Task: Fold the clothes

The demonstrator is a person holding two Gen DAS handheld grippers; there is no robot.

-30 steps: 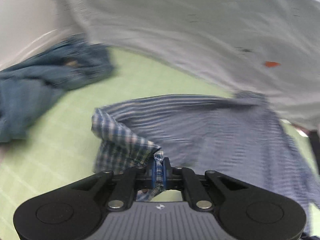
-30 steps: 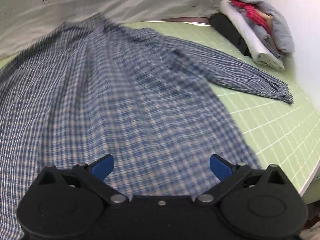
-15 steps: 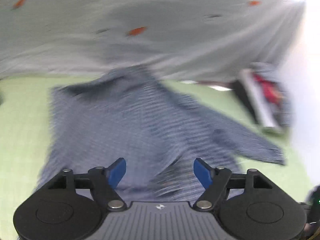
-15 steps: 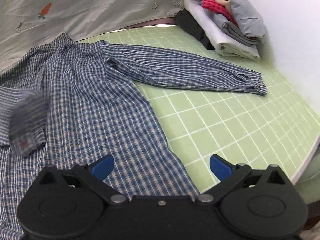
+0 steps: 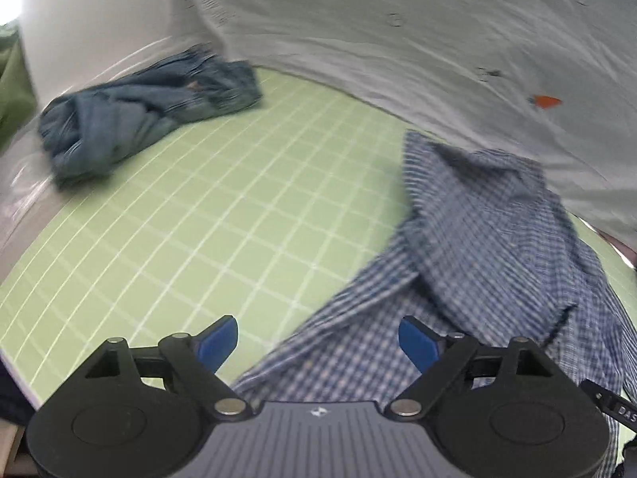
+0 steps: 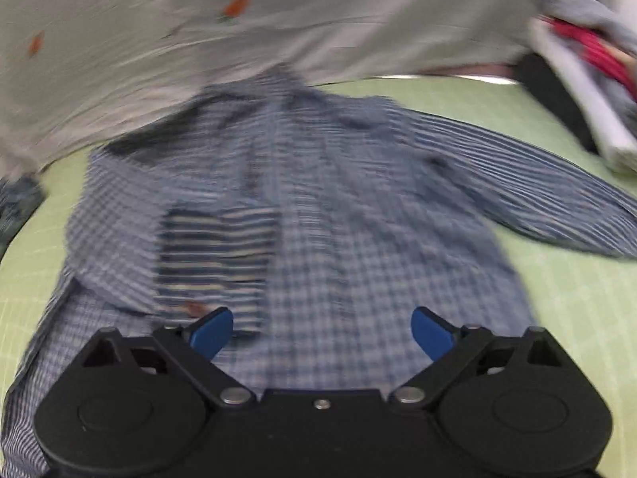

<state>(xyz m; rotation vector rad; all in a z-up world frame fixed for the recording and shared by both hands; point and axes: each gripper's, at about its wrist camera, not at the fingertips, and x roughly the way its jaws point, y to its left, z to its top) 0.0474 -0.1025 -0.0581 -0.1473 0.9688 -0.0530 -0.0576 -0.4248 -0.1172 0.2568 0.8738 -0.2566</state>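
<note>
**A staged clothes-folding station, not a lived-in room**

A bench is covered by a green grid mat (image 5: pixel 223 215). A pale sheet (image 5: pixel 398 40) printed with small orange carrots hangs behind it as a backdrop. Laundry is sorted around the mat: a plaid shirt (image 6: pixel 318 207) spread flat, crumpled denim (image 5: pixel 135 115) at one end, a folded stack (image 6: pixel 589 79) at the other.

Motion blur smears the checked shirt (image 6: pixel 318 215) and the folded stack (image 6: pixel 589 79), cut off at right.
</note>
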